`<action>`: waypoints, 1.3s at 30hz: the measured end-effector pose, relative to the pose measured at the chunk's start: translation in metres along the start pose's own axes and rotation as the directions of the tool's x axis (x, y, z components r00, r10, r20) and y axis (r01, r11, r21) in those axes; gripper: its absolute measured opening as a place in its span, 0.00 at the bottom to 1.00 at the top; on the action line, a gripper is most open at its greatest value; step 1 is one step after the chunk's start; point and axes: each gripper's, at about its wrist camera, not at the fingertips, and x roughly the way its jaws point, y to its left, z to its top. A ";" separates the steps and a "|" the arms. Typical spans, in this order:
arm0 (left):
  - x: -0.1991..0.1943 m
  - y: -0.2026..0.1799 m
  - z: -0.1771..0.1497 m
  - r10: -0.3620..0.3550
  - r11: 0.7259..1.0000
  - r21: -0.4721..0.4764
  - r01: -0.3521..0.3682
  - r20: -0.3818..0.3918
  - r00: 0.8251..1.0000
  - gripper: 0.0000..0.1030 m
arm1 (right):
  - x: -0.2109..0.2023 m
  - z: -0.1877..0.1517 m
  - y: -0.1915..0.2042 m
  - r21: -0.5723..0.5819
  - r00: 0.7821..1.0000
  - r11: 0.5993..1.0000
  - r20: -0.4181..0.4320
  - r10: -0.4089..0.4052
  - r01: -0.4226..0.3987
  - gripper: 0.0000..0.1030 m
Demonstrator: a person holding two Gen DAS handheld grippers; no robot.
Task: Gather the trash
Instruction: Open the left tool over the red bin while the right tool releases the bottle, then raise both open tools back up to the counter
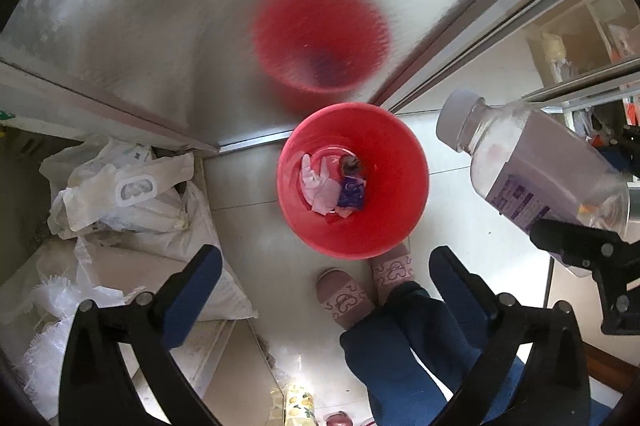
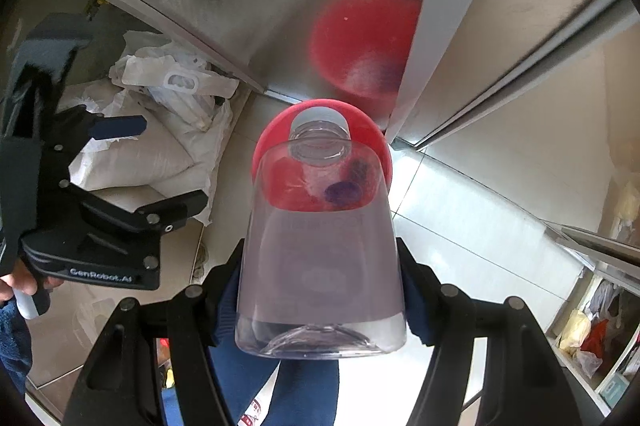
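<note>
A red bin (image 1: pixel 354 182) stands on the tiled floor against a steel cabinet; it holds a white glove, a purple wrapper and a dark scrap (image 1: pixel 334 184). My left gripper (image 1: pixel 326 268) is open and empty, held above the bin's near side. My right gripper (image 2: pixel 320 290) is shut on a clear plastic bottle (image 2: pixel 320 258) with a grey cap, held above the bin (image 2: pixel 272 142). The bottle also shows in the left wrist view (image 1: pixel 532 162), to the right of the bin.
White plastic bags and packaging (image 1: pixel 120 194) are piled left of the bin. The steel cabinet (image 1: pixel 180 26) reflects the bin. The person's slippered feet (image 1: pixel 360 286) stand just before the bin. Shelves with items (image 2: pixel 592 330) are at the right.
</note>
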 end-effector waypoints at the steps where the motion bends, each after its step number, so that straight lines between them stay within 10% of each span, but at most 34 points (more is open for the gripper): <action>1: -0.002 0.001 0.000 -0.004 1.000 -0.005 0.004 -0.003 1.000 1.00 | 0.001 0.002 -0.002 0.004 1.000 1.000 -0.004 0.006 -0.006 0.62; 18: 0.005 0.015 -0.010 -0.036 0.999 -0.033 0.034 -0.047 0.998 1.00 | 0.024 0.020 0.019 -0.086 0.998 0.996 -0.063 -0.005 0.000 0.63; 24: 0.000 0.016 -0.017 -0.028 0.999 -0.037 0.026 -0.056 0.998 1.00 | 0.021 0.020 0.018 -0.082 0.999 0.997 -0.032 -0.004 0.001 0.88; 39: -0.074 -0.001 -0.036 -0.029 0.999 -0.035 0.029 0.003 1.000 1.00 | -0.054 0.000 0.034 -0.131 0.993 0.986 0.064 -0.096 0.103 0.94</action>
